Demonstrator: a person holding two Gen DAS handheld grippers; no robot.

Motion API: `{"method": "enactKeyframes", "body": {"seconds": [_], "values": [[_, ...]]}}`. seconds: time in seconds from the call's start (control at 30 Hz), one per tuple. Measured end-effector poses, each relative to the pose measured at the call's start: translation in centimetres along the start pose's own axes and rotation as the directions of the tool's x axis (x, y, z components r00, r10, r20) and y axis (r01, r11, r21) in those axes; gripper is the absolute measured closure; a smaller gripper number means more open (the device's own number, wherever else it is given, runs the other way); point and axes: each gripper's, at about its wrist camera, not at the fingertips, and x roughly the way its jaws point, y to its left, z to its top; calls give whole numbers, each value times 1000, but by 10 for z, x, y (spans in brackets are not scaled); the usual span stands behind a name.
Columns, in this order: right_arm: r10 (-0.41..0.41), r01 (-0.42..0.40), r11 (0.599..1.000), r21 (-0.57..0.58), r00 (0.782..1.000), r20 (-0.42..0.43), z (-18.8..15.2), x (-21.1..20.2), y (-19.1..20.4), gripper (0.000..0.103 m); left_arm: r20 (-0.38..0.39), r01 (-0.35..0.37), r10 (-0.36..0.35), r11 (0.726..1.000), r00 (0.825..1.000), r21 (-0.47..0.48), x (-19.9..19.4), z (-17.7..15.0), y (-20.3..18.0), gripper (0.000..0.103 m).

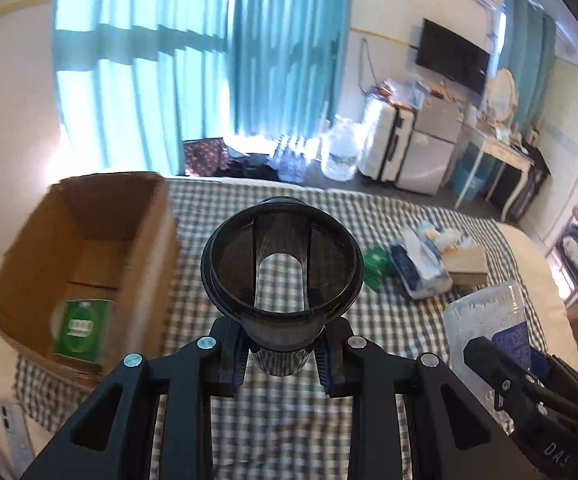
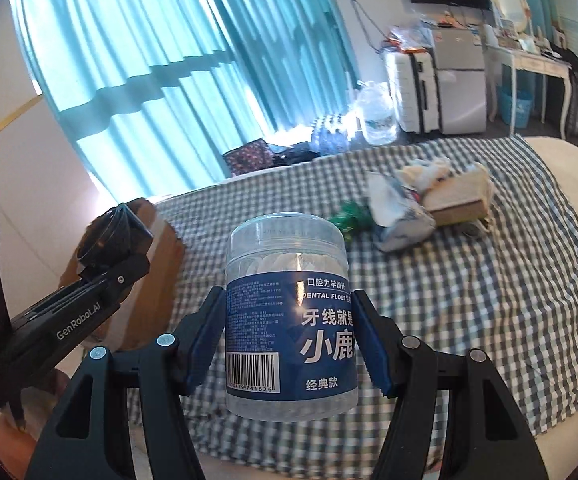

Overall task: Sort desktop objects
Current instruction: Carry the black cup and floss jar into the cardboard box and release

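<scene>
My left gripper (image 1: 281, 344) is shut on the narrow lower body of a black cup-shaped holder with a wide round rim (image 1: 331, 264), held above the checked cloth (image 1: 289, 420). An open cardboard box (image 1: 89, 240) stands to its left with a green pack (image 1: 83, 326) inside. My right gripper (image 2: 288, 294) is shut on a clear dental floss jar with a blue label (image 2: 285, 248), also lifted off the cloth (image 2: 469, 300). The right wrist view shows the left gripper (image 2: 109, 264) and its black holder (image 2: 109, 232) at the left, near the box (image 2: 165, 280).
A small pile lies further back on the cloth: a green pack (image 1: 377, 266), a blue-and-white packet (image 1: 421, 268) and a tan box (image 1: 467, 266). Beyond the bed stand a water jug (image 2: 377, 116), a white suitcase (image 2: 409, 88) and teal curtains (image 2: 149, 60).
</scene>
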Motion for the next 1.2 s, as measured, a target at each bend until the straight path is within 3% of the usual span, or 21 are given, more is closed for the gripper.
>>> {"method": "enactKeyframes", "body": {"seconds": [0.53, 0.77, 1.07, 1.13, 1.17, 1.2], "values": [[161, -163, 974, -159, 987, -22, 33, 27, 160, 41, 61, -136, 142, 986, 988, -93, -35, 37, 140, 75], [250, -263, 946, -190, 964, -91, 40, 74, 226, 41, 2, -181, 183, 974, 983, -138, -19, 21, 198, 75], [296, -324, 933, -156, 938, -181, 38, 150, 273, 41, -81, -221, 209, 958, 975, -181, 15, 5, 242, 75], [324, -352, 925, -139, 926, -193, 39, 162, 277, 40, -92, -221, 207, 957, 974, -187, 20, 1, 247, 70], [341, -369, 921, -127, 920, -195, 40, 166, 277, 39, -94, -223, 209, 957, 973, -187, 21, -1, 248, 51], [357, -382, 917, -113, 915, -187, 40, 169, 278, 32, -92, -231, 217, 955, 972, -186, 23, 0, 248, 21]]}}
